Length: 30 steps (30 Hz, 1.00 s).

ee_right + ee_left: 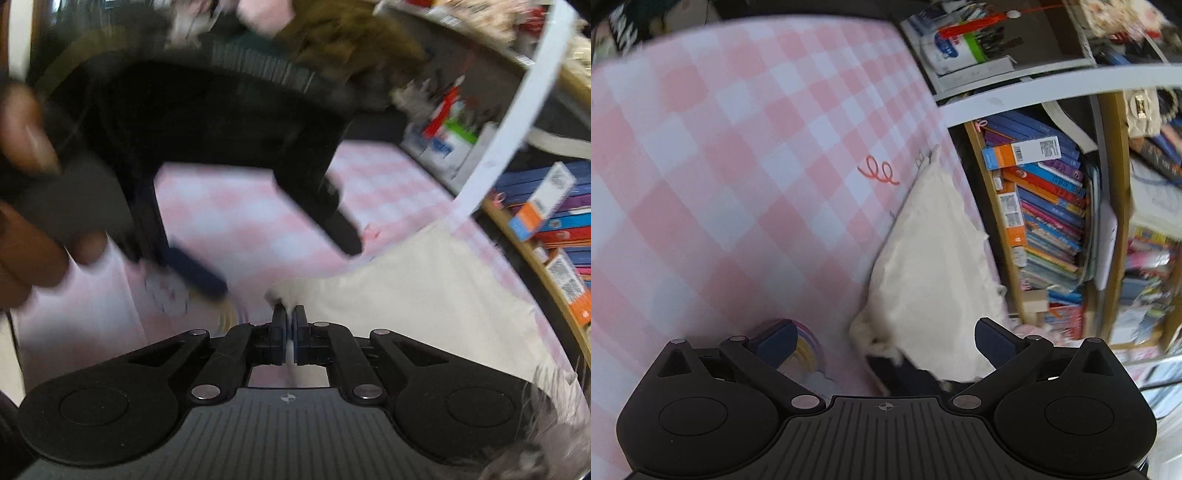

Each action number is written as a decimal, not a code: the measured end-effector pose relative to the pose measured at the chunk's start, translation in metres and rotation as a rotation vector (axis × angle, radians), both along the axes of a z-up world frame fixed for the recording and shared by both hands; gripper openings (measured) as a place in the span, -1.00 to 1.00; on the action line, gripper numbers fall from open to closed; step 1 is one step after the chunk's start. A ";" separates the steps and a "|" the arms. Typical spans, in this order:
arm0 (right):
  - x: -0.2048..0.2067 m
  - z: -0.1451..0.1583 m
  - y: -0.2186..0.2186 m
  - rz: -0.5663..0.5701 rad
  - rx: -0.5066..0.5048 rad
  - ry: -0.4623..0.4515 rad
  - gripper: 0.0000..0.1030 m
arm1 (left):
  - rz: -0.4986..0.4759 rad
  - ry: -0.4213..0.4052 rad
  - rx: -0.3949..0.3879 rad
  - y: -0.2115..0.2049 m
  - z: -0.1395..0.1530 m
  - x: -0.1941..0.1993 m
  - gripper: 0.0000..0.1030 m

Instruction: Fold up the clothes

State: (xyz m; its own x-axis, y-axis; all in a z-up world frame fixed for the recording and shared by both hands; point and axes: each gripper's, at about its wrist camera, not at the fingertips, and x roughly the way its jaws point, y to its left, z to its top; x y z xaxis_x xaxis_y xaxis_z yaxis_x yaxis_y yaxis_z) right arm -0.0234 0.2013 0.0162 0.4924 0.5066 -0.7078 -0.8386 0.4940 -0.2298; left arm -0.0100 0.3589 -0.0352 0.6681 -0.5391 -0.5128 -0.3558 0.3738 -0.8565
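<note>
R gripper (290,325): jaws pinched together on the near corner of the cream cloth (424,291), a thin sliver of fabric showing betw the pads. From that pinch the cloth spreads out ahead and to the right of the claw, lying flat on the pink-and-white checked sheet (229,206); a frayed, fuzzy edge shows at lower right. L gripper (886,341): jaws wide apart, nothing clamped. Cream cloth (934,266) sits just ahead of it, reaching in betw the fingers toward the right-hand pad, which overlaps the cloth's near edge; contact can't be told. Checked sheet (720,166) fills everything ahead-left of the L claw, w/ a red squiggle print (879,171) further ahead. In the R wrist view the L gripper (258,254) hangs ahead-left, blurred, above the sheet, w/ a hand (29,206) on its handle at far left. Bookshelf (1045,221) packed w/ books stands to the right of both claws, beyond the sheet's edge.
</note>
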 end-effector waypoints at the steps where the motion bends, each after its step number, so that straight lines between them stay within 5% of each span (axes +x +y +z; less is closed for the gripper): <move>1: -0.001 0.007 -0.005 -0.011 0.031 -0.008 -0.93 | 0.003 0.001 -0.037 -0.001 -0.003 0.003 0.97; 9: 0.007 0.032 -0.026 -0.112 0.128 0.070 -0.93 | -0.006 -0.009 -0.220 -0.019 -0.023 0.034 0.31; 13: 0.014 0.032 -0.033 -0.147 0.160 0.174 -0.84 | -0.025 -0.001 -0.227 -0.026 -0.027 0.042 0.24; 16: 0.013 0.037 -0.043 -0.191 0.184 0.190 -0.47 | -0.029 0.005 -0.226 -0.027 -0.029 0.042 0.23; 21: 0.018 0.042 -0.067 -0.290 0.219 0.218 -0.30 | -0.036 0.005 -0.224 -0.026 -0.029 0.041 0.20; 30: 0.054 0.045 -0.112 -0.541 0.210 0.247 0.50 | -0.073 0.011 -0.192 -0.028 -0.027 0.039 0.09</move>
